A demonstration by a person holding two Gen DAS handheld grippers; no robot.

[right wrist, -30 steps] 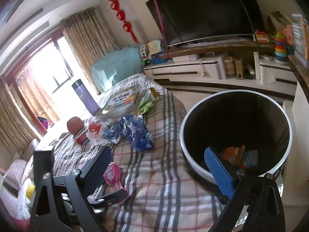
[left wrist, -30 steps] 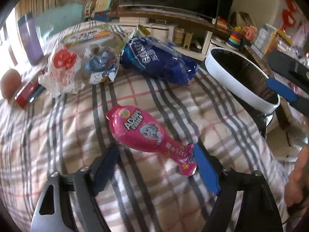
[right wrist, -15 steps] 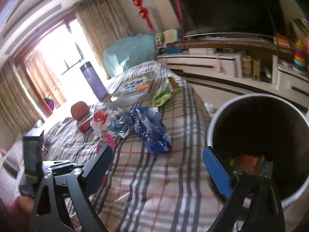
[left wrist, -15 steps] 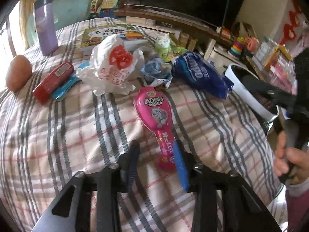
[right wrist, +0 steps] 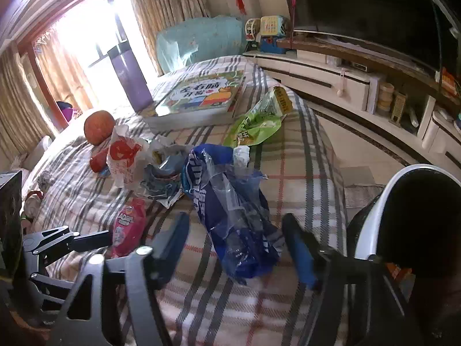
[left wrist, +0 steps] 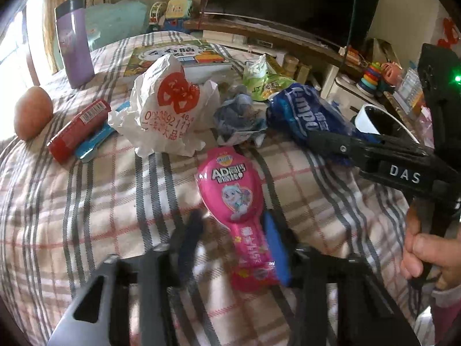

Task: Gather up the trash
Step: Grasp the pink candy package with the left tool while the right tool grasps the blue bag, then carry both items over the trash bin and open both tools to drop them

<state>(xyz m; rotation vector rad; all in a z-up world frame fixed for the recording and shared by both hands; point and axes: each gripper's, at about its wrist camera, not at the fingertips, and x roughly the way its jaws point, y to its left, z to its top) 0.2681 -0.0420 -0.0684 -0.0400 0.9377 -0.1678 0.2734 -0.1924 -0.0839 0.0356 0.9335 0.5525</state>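
Pickup step in hand: left gripper (left wrist: 233,242) part-closed astride pink wrapper's (left wrist: 234,199) stem on the plaid cloth (left wrist: 86,216), firm contact not confirmed; right gripper (right wrist: 239,245) spread around blue bag (right wrist: 230,210); next, squeeze, lift, carry rightward to bin (right wrist: 371,219)

— What trash do I have on the plaid cover?
— 1 pink spoon-shaped candy pack (left wrist: 234,201) lying flat, narrow end toward me. Beyond it, a crumpled blue plastic bag (right wrist: 230,210), a white bag with red print (left wrist: 165,109), and a green wrapper (right wrist: 256,124).
— The bin (right wrist: 403,216)?
— White-rimmed, black inside, beside the bed.
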